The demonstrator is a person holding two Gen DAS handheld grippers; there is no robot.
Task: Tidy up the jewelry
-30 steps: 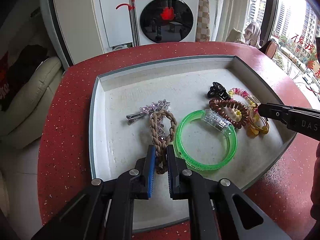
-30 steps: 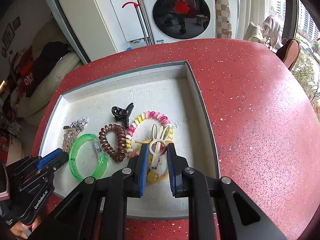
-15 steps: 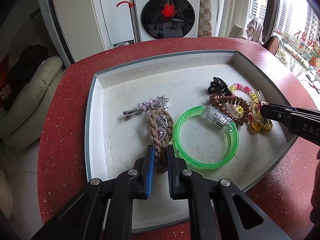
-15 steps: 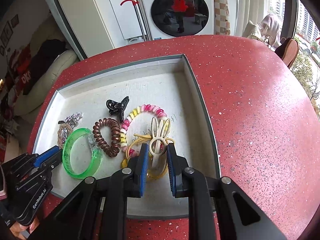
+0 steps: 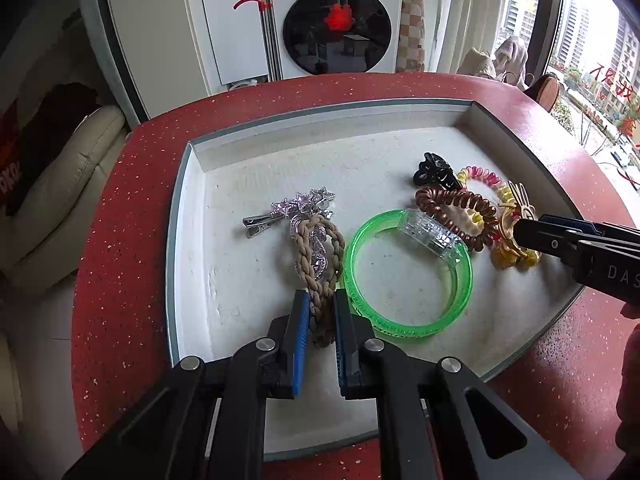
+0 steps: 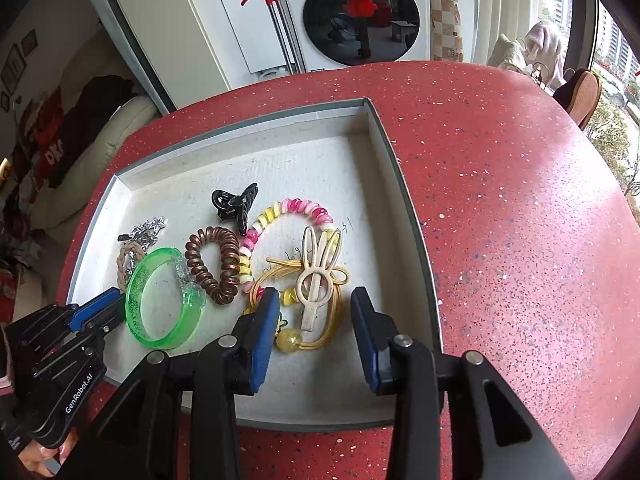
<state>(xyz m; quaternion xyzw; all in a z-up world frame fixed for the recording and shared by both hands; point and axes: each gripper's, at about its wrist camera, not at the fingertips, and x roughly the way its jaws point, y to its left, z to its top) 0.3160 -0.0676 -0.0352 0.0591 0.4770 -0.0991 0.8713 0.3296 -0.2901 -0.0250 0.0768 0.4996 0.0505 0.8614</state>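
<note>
the left gripper (image 5: 319, 312) fingers are clenched on the near end of the soft, light beige braided rope hair tie (image 5: 318, 264), while the right gripper (image 6: 314, 318) fingers stand released astride the stiff cream rabbit-eared hair clip (image 6: 316, 280) in the white tray (image 6: 380, 152).

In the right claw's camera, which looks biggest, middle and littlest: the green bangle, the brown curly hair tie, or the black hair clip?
1. green bangle, plainly biggest
2. brown curly hair tie
3. black hair clip, littlest, though it lies farther from the camera, which shrinks it a bit.
</note>
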